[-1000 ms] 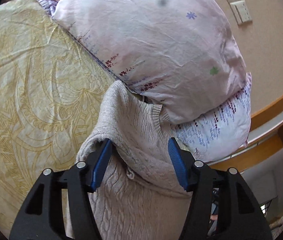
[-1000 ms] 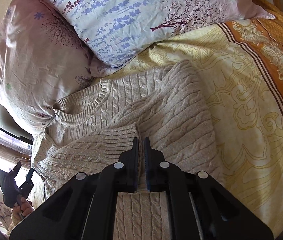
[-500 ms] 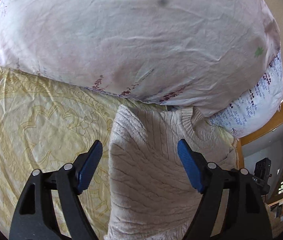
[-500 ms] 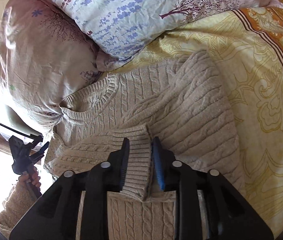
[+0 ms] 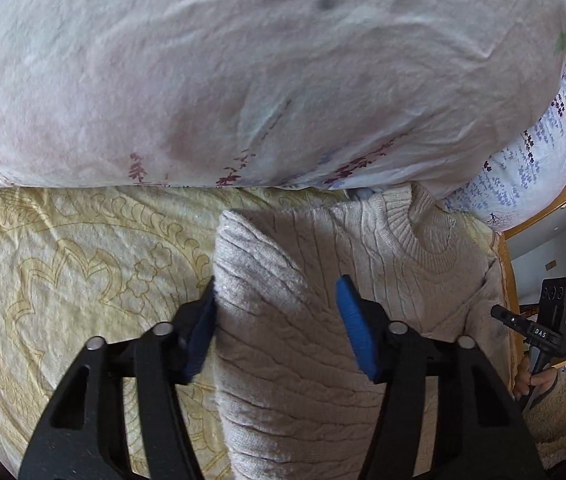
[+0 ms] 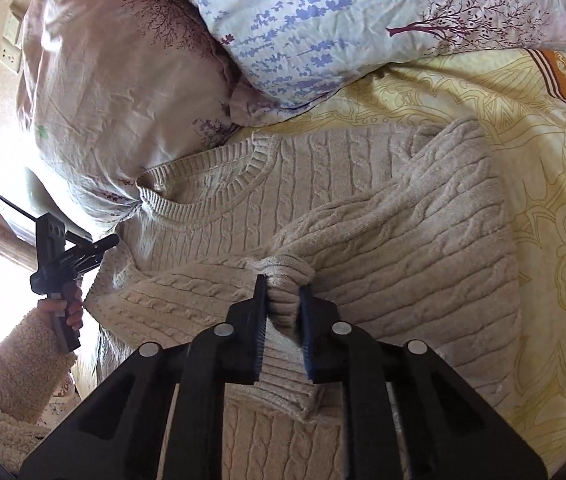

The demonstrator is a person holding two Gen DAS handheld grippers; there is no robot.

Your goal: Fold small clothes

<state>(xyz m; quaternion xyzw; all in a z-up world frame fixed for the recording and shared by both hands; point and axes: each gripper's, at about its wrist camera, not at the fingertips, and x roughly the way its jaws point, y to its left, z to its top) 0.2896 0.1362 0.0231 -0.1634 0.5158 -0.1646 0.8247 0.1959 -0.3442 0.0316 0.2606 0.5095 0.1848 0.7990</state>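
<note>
Folding the sleeves in is where we are, judging by how things lie. Our beige cable-knit sweater (image 6: 363, 216) is spread on the yellow patterned bedspread (image 6: 543, 200), neckline up against the pink floral pillow (image 6: 123, 80) and the white pillow with purple sprigs (image 6: 343, 20) at the head edge of the bed.

Our right gripper (image 6: 283, 300) is pinched onto the ribbed sleeve cuff (image 6: 283, 280), which bunches between the blue pads. Our left gripper (image 5: 275, 312) is spread wide, straddling the folded shoulder ridge without squeezing it, one pad just touching the knit.

Tips for doing this bit well, as we see it:
- carry the cuff low across the chest so the sleeve lands flat rather than twisted
- use the left gripper to pin or crease that shoulder fold so the body doesn't drag along
- don't yank; chunky knit probably stretches and pulls the whole thing off square
- let go only once the cuff sits inside the body outline

What we can't make out:
- the sweater's hem, cut off behind the gripper bodies in both views
- whether the far sleeve is fully tucked, since the cuff hides where the two meet
- the neckline's back edge, which slips under the pink pillow
- the bed's side edge by the window, blown out by glare in the right view
</note>
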